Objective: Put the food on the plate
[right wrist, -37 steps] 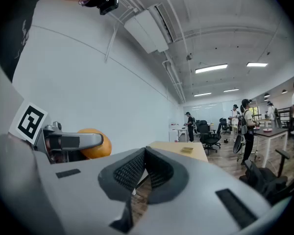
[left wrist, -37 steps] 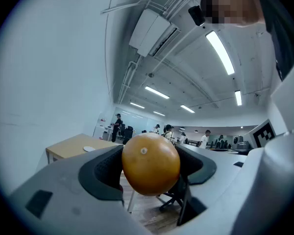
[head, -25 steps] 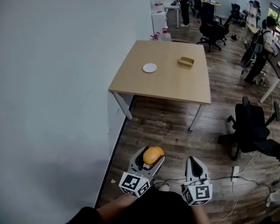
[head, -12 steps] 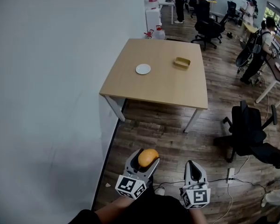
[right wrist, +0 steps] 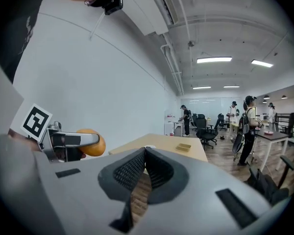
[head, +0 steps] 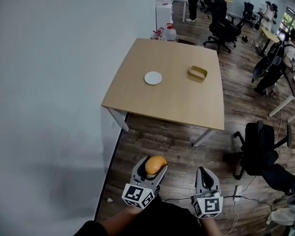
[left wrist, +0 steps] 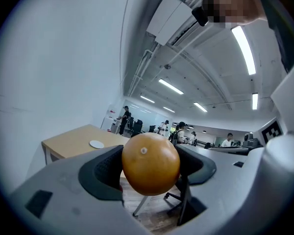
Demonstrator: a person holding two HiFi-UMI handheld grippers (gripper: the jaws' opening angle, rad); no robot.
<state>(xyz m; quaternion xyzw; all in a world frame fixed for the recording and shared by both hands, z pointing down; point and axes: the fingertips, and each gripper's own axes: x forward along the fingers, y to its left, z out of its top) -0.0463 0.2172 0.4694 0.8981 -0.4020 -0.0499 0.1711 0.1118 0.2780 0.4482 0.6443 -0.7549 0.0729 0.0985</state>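
My left gripper is shut on an orange, held low over the wooden floor well short of the table. In the left gripper view the orange fills the space between the dark pads. My right gripper hangs beside it, shut and empty, its pads pressed together; the orange shows at that view's left. A small white plate lies on the light wooden table, far ahead. The plate also appears small in the left gripper view.
A tan shallow container sits on the table right of the plate. A white wall runs along the left. A black office chair stands right of the table. People and more chairs are at the far end. Cables lie on the floor.
The view has shifted slightly; the table sits a little nearer and lower in the frame. Both grippers hold the same pose, the orange still in the left one.
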